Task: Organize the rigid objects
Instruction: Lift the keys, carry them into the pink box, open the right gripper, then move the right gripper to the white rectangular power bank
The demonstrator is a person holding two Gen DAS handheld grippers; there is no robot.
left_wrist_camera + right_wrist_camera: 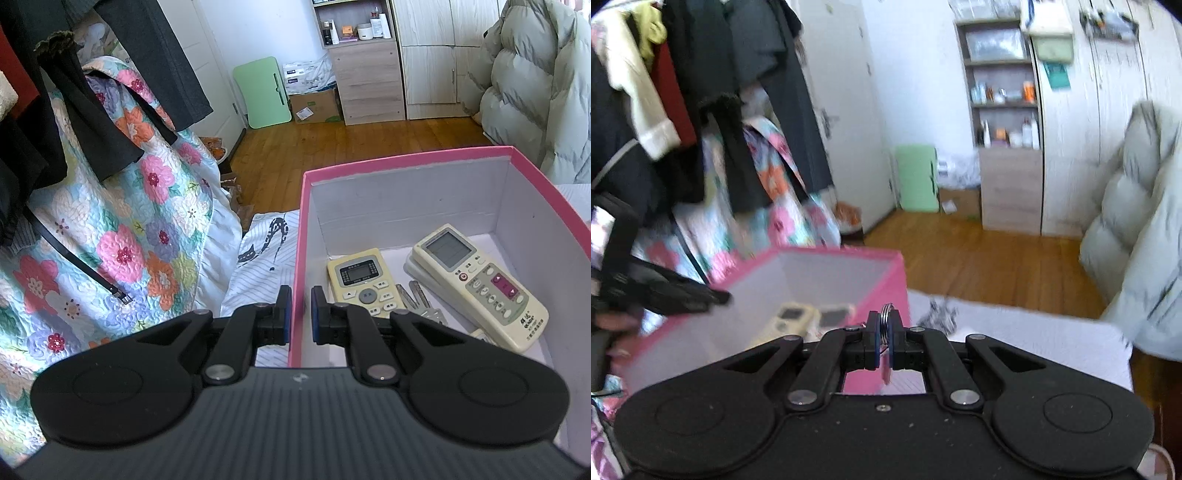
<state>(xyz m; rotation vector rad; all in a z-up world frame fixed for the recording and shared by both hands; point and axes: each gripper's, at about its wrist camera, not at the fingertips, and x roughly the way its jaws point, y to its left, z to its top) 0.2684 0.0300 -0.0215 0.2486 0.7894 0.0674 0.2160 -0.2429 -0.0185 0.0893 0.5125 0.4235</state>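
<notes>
- Lower centre of the right wrist view: the right gripper [885, 334] is closed tight on a metal key ring [887, 317], whose loop stands up above the blue pads. Something thin hangs below the pads; blur hides what it is.
- Lower centre of the left wrist view: the left gripper [298, 314] is clamped on the near-left wall of the pink box [406, 160], 1 finger outside and 1 inside. I judge it is steadying the box.
- Just beyond those fingers, on the box floor: a small cream remote [364, 282] lies flat, with a bunch of keys [417, 299] beside it on the right.
- Further right in the box: a bigger cream remote [480, 284] lies tilted on top of another pale flat thing, only partly seen.
- So at least 3 hard items are already in the box, which I read as the collecting place.
- In the right wrist view the box sits at left centre, and the key ring shows in front of its right-hand corner. Whether it is over the opening I cannot tell.
- What is left, as I judge it: bring the key ring over the box and let it go inside.
- Beyond the box, on the striped bedsheet [266, 258], I see no other loose hard items, though much of the bed is out of frame.
- Far back are the wooden floor [369, 144], a cabinet and hanging clothes, no part of the job.
</notes>
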